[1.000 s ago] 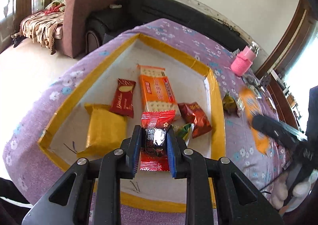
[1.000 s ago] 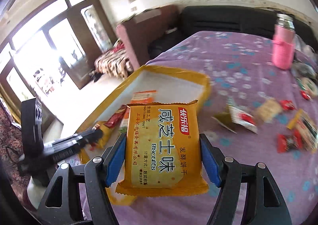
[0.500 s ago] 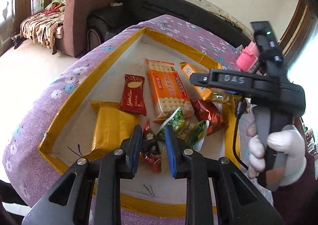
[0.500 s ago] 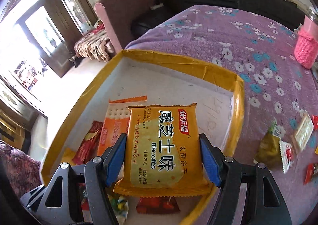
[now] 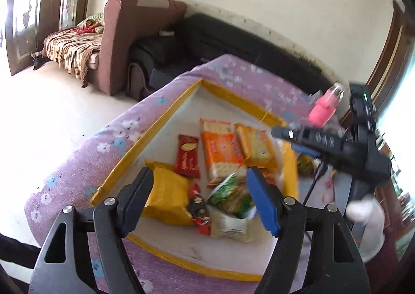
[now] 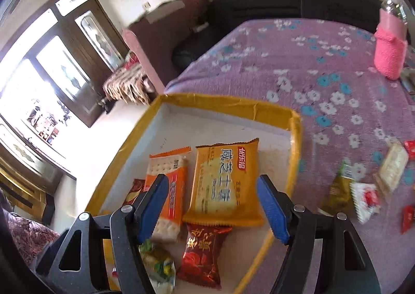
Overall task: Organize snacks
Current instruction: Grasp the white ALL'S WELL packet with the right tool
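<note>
A yellow-rimmed white tray (image 5: 168, 115) (image 6: 228, 106) lies on the purple flowered cloth. It holds several snacks: a yellow biscuit pack (image 6: 224, 182) (image 5: 255, 144), an orange cracker pack (image 5: 221, 150) (image 6: 168, 187), a red packet (image 5: 187, 156), a yellow bag (image 5: 167, 194), a green-white packet (image 5: 230, 205) and a small dark red candy (image 5: 199, 205). My left gripper (image 5: 198, 199) is open above the tray's near end. My right gripper (image 6: 210, 209) is open just above the yellow biscuit pack; it also shows in the left wrist view (image 5: 337, 146).
A pink-sleeved bottle (image 6: 390, 52) (image 5: 325, 109) stands at the far right of the cloth. Several loose snacks (image 6: 363, 190) lie on the cloth right of the tray. A dark red packet (image 6: 203, 255) lies in the tray's near part. A sofa (image 5: 207, 42) stands behind.
Both grippers opened. The left one let go of the small dark red candy in the tray and pulled back. The right one dropped the yellow biscuit pack beside the orange pack.
</note>
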### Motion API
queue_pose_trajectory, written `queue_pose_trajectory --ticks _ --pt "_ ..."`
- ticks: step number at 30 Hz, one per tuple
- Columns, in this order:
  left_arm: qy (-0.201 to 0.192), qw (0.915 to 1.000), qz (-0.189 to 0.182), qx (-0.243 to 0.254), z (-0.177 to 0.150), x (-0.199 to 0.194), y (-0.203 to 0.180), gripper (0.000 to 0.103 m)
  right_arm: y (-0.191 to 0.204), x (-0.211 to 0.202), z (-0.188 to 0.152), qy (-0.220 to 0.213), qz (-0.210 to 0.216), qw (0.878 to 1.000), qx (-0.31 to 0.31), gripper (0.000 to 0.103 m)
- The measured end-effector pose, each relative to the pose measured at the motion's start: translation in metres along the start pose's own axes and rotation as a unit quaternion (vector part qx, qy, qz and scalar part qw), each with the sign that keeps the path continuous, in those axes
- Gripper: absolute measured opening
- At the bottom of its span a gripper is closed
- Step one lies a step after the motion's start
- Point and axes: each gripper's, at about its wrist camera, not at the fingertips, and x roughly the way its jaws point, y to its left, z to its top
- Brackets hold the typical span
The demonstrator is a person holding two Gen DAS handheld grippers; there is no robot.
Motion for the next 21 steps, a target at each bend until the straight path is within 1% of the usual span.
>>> queue_pose_trajectory --ticks 3,8,9,13,15,17,19,21 --pt "0.004 0.9998 -0.015 0.013 -0.004 -0.005 -0.013 0.074 -0.008 -0.026 -0.013 -0.018 0.005 1.0 -0.004 0.071" --pt "0.019 0.9979 -0.017 0.06 -0.01 -0.005 -0.047 0.074 -0.037 -0.065 -0.031 -0.042 -0.001 0.999 0.008 0.071" --pt "0.021 0.9976 -0.021 0.062 -0.011 -0.006 -0.051 0.074 -0.049 -0.076 -0.035 -0.052 -0.011 0.999 0.013 0.071" --pt "0.031 0.9971 -0.044 0.053 -0.012 -0.009 -0.06 0.074 -0.09 -0.1 -0.036 -0.064 -0.053 0.996 0.039 0.072" --pt "0.038 0.9965 -0.054 0.052 -0.014 -0.008 -0.065 0.074 -0.113 -0.104 -0.033 -0.064 -0.076 0.993 0.058 0.073" --pt "0.043 0.996 -0.052 0.058 -0.017 -0.006 -0.071 0.074 -0.13 -0.102 -0.026 -0.063 -0.086 0.991 0.075 0.073" --pt "0.05 0.9956 -0.053 0.059 -0.018 -0.003 -0.074 0.074 -0.142 -0.094 -0.017 -0.056 -0.086 0.991 0.091 0.072" --pt "0.053 0.9954 -0.053 0.06 -0.019 -0.001 -0.075 0.074 -0.149 -0.076 -0.002 -0.046 -0.087 0.99 0.103 0.07"
